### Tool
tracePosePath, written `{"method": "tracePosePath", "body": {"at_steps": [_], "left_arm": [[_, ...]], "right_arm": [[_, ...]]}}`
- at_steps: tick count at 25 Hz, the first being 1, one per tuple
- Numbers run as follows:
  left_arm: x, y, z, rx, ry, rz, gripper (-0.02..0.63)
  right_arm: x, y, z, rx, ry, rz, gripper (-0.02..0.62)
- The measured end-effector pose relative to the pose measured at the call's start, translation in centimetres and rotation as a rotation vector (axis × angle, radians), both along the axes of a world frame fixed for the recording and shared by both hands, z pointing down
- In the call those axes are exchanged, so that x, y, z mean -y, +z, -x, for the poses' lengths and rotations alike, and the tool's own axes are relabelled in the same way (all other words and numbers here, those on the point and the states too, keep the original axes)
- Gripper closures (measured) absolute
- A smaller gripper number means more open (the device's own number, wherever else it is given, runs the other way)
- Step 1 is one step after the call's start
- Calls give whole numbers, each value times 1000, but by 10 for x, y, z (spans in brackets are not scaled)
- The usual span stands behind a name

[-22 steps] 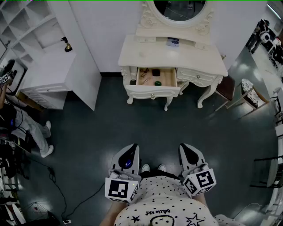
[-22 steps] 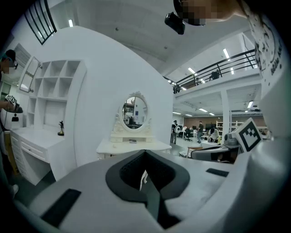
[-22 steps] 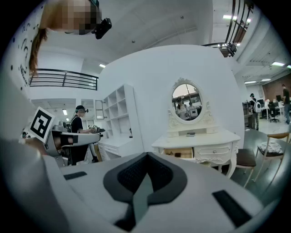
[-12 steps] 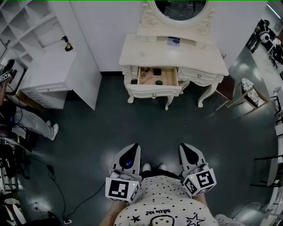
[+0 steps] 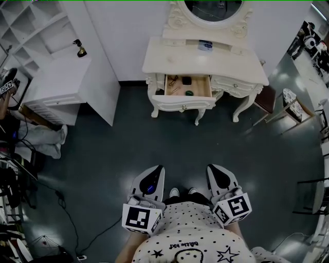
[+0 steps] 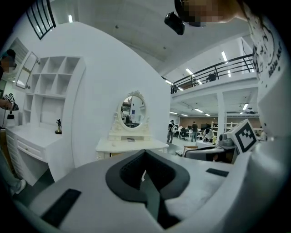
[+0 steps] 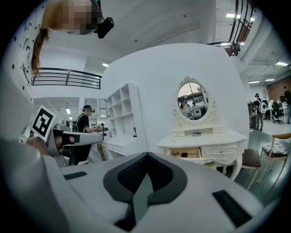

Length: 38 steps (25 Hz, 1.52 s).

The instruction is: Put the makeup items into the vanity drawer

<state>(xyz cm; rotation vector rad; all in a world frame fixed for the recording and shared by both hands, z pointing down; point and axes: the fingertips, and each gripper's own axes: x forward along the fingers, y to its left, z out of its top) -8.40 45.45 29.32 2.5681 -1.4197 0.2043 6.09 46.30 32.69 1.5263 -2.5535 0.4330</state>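
At the bottom of the head view, the left tongs [image 5: 152, 170] and right tongs [image 5: 216, 169] lie side by side just ahead of the wearer's dotted shirt [image 5: 187, 231], tips pointing up the frame. Both tongs are closed and hold nothing: each gripper view shows the dark pads meeting along a seam, nothing between them. Two shoe tips [image 5: 175, 192] show between the tongs. A wide stretch of dark floor [image 5: 154, 138] lies between them and the white desk [image 5: 175, 56] at top centre, well apart from both tongs. The desk's left drawer [image 5: 181, 105] stands pulled out, and the makeup items [image 5: 186, 80] lie inside on its wooden bottom: a dark one toward the back, a small green one nearer the front, a thin tangle at the left. An oval mirror [image 5: 213, 6] rises behind the desk top, at the frame's upper edge. A brown stool [image 5: 263, 100] stands just right of the desk. At upper left is a white shelf unit [image 5: 28, 25] with a small figurine [image 5: 80, 50] beside it, and a person [image 5: 36, 141] crouches at the left edge.
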Motion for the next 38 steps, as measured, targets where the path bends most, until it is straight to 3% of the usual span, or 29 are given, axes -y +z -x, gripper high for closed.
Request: {"method": "tracePosePath", "body": {"at_steps": [10, 27, 38], "left_arm": [[19, 12, 8, 1, -4, 26, 604], [136, 13, -48, -69, -156, 8, 604], [182, 18, -73, -92, -124, 17, 604]], "right_arm": [[15, 11, 17, 27, -20, 16, 597], [150, 15, -64, 27, -43, 22, 597], [190, 28, -87, 18, -15, 46, 597]]}}
